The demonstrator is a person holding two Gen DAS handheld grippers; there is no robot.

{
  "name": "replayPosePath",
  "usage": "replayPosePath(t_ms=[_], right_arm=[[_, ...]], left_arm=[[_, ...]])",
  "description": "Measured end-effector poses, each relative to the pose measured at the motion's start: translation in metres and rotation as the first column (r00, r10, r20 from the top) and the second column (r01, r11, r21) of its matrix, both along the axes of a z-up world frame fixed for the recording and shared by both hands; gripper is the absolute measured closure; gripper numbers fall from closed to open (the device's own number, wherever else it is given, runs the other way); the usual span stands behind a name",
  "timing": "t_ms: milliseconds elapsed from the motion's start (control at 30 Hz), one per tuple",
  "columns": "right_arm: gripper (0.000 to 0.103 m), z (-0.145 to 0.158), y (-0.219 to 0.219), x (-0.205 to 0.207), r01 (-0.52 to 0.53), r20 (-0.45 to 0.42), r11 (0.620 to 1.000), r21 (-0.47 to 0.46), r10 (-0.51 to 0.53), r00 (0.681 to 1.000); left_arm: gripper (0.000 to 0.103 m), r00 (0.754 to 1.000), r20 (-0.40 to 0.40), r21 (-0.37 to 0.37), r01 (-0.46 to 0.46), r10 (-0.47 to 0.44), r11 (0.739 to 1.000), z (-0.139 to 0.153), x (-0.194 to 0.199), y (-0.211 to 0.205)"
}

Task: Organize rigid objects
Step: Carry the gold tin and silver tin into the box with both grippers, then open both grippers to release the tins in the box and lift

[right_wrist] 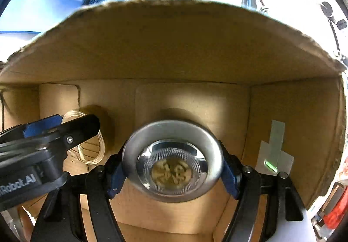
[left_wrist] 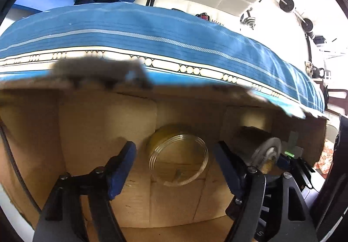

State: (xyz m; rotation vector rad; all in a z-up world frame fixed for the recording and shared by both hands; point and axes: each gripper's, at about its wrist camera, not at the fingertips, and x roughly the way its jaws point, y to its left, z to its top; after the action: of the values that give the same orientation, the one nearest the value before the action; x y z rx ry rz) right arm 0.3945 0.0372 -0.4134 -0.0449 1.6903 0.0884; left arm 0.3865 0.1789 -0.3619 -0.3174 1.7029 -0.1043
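Cardboard box [right_wrist: 174, 46] around us: left fingers [left_wrist: 174, 168] spread about a light, slippery clear jar [left_wrist: 178, 157]; right fingers [right_wrist: 173, 174] flank the heavier steel-rimmed jar [right_wrist: 173, 159], best gripped at its rim.

Striped blue cloth [left_wrist: 174, 31], dumbbells [left_wrist: 287, 4].

Both fisheye views riding the hand-held grippers, aimed steeply down into the same cardboard box [right_wrist: 174, 50], very close. Shared: the box floor, the clear plastic ring [left_wrist: 178, 159] and the round metal piece [right_wrist: 173, 160], seen side-on from the left view, end-on from the right.
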Motion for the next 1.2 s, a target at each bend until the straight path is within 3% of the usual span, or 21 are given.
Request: replayPosePath(t_ms=[133,267,367,833,1033,1200], right_arm=[[0.018,0.019,0.002,-0.010,-0.008,0.014,1.000,0.016,0.007,1.000],[0.005,0.034,0.005,-0.023,-0.012,0.021,0.999,0.043,0.011,1.000],[0.000,0.049,0.006,-0.038,-0.020,0.043,0.999,0.046,0.018,0.999],[0.000,0.115,0.005,-0.120,-0.001,0.163,1.000,0.023,-0.003,0.987],[0.000,0.144,0.001,-0.148,-0.008,0.225,0.999,0.035,0.000,0.974],[0.000,0.167,0.000,-0.168,-0.031,0.261,0.999,0.041,0.019,0.965]], left_arm=[[0.016,1.000,0.030,0.019,0.008,-0.009,1.000,0.021,-0.009,0.003],[0.013,0.997,0.072,0.036,0.025,-0.028,0.999,0.046,-0.026,0.006],[0.000,0.994,0.102,0.059,0.044,-0.050,0.997,0.062,-0.041,0.003],[0.000,0.958,0.272,0.180,0.039,-0.088,0.983,0.120,-0.105,0.005],[0.000,0.941,0.319,0.204,0.047,-0.112,0.978,0.149,-0.138,-0.002],[0.000,0.934,0.349,0.201,0.006,-0.077,0.980,0.167,-0.162,-0.003]])
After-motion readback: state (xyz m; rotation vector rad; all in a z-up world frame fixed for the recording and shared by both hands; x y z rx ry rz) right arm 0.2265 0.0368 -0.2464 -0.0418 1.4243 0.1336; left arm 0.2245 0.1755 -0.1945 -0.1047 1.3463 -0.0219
